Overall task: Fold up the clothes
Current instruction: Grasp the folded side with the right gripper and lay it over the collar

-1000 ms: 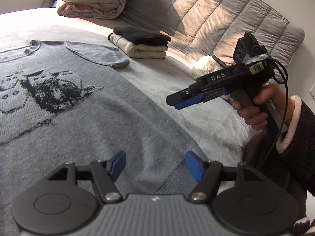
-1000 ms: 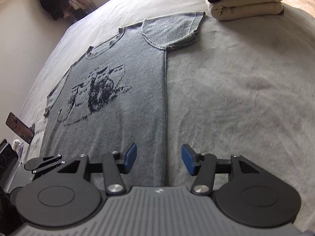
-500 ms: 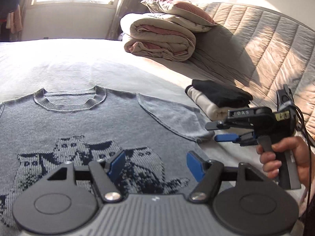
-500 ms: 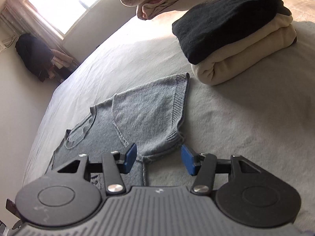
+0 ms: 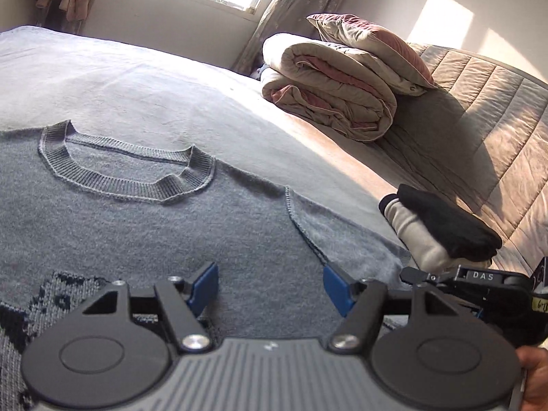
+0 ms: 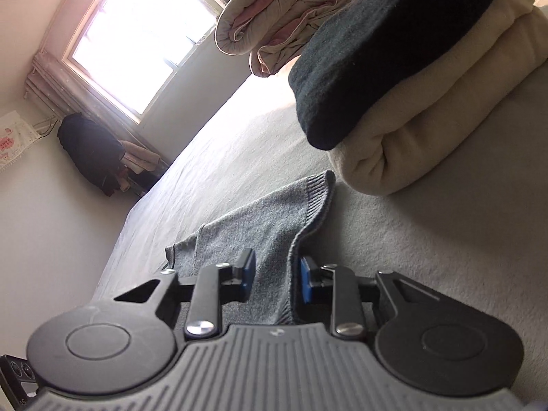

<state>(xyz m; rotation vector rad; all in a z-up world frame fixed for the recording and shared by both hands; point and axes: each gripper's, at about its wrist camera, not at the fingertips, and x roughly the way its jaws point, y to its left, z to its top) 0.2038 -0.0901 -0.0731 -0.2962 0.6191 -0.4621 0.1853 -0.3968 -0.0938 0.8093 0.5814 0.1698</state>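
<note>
On the bed [image 5: 144, 89], nearest the cameras, a grey knitted sweater [image 5: 144, 226] lies spread flat, front up, with a ribbed round collar [image 5: 123, 167] and a dark woven pattern [image 5: 41, 294] of which only a corner shows at the lower edge of the left wrist view. The left tool [image 5: 270, 286] hovers over the sweater's chest just below the collar, its blue pads spread wide with nothing between them. To the right of the collar the short sleeve [image 6: 274, 219] runs out toward a stack of folded clothes [image 5: 441, 236], black on cream, lying just beside the sleeve's ribbed cuff. The right tool [image 6: 277, 272] sits low at the sleeve's edge, its fingers partly drawn in with a raised fold of the sleeve between them; whether the pads actually press the cloth cannot be told. In the left wrist view that tool is mostly hidden behind the left one, and only a sliver of the person's right hand [image 5: 534, 380] shows at the frame's corner. Beyond the stack, a rolled quilt [image 5: 328, 92] topped by a pillow [image 5: 373, 48] rests against the padded headboard [image 5: 486, 126], and a bright window [image 6: 137, 37] stands farthest off.
</note>
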